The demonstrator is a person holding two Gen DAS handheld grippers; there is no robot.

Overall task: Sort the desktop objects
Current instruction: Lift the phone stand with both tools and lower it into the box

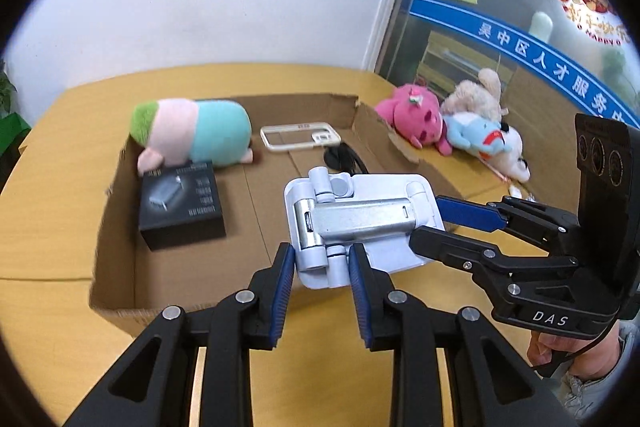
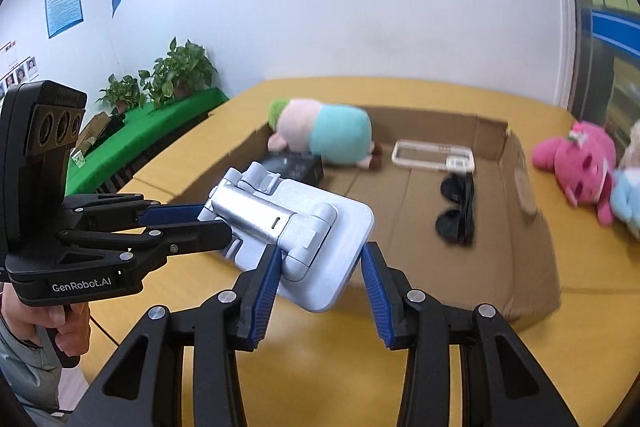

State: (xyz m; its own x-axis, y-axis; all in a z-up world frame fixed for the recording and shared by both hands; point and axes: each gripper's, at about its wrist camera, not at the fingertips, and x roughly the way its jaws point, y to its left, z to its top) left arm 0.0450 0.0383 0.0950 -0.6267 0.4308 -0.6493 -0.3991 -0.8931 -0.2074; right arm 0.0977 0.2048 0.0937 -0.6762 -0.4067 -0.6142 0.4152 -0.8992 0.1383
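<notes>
Phone stand: a white plastic folding phone stand with a silver metal arm (image 1: 360, 223), up in the air between both tongs, hanging over the near edge of the box.
Left gripper: the left gripper (image 1: 318, 269) is clenched on the stand's near hinge end, its blue ribbed pads (image 1: 282, 283) pressing on either side of the white knuckle.
Right gripper: the right gripper (image 2: 320, 273) grasps the stand's flat base plate at its near corner; in the left wrist view it reaches in from the right side (image 1: 430, 225), one pad above the plate and one below.
Box: a shallow open brown cardboard box (image 1: 120, 239), just ahead of and below both tongs, on the yellow wooden table (image 1: 48, 227).
Left of the stand: a black rectangular carton with a printed device picture (image 1: 180, 211) lies in the box, and a plush toy in green, pink and turquoise (image 1: 192, 135) leans on its far edge.
Beyond the stand: a clear-and-white phone case frame (image 1: 300, 137) lies flat at the far wall of the box, and black sunglasses (image 2: 456, 209) lie just nearer than it.
Right of the box: a pink plush (image 1: 416, 119), a beige plush (image 1: 476, 95) and a pale blue-and-white plush (image 1: 484, 139) are heaped together on the table, well apart from the tongs.
Person: a hand (image 2: 48, 323) wraps the left gripper's handle.
</notes>
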